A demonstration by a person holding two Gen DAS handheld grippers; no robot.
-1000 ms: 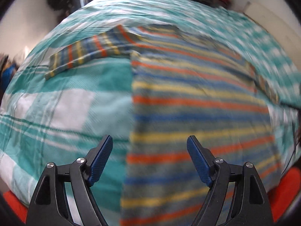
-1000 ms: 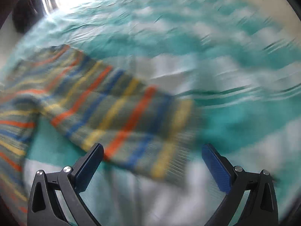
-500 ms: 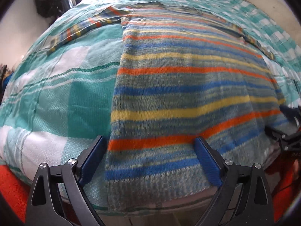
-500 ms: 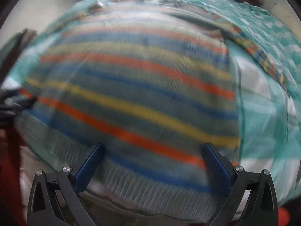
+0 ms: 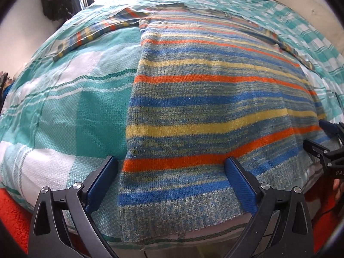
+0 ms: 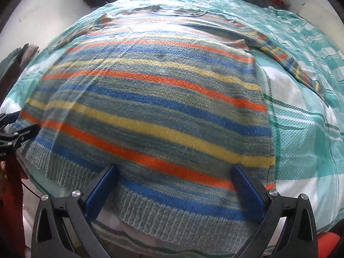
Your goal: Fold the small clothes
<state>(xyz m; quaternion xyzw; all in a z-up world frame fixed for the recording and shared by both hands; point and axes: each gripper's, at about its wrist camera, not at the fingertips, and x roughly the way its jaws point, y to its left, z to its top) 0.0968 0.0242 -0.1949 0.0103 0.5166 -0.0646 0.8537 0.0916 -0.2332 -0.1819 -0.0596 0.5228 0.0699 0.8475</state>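
1. Sweater (image 5: pixel 215 111), striped in orange, blue and yellow, lies flat and unfolded on the bed (image 5: pixel 64 111), its ribbed hem (image 5: pixel 178 212) at the near edge of the mattress.
2. Left hand-held gripper (image 5: pixel 171 180) stands with jaws wide apart and grips nothing; it straddles the hem's left corner, one finger over bare bedspread, the other over knit.
3. Right hand-held gripper (image 6: pixel 174 189) is likewise spread wide and empty, set over the hem towards its right corner.
4. Long axis of the garment runs straight away from both grippers, hem nearest, neckline (image 5: pixel 172 6) farthest. Neither hand is clearly nearer; each faces its own corner.
5. Left sleeve (image 5: pixel 94 32) extends sideways beyond the body, flat on the bedspread; right sleeve (image 6: pixel 286 60) does the same on the opposite side.
6. Judgement: folding has not begun. The coming move likely calls for each gripper to close on its hem corner.
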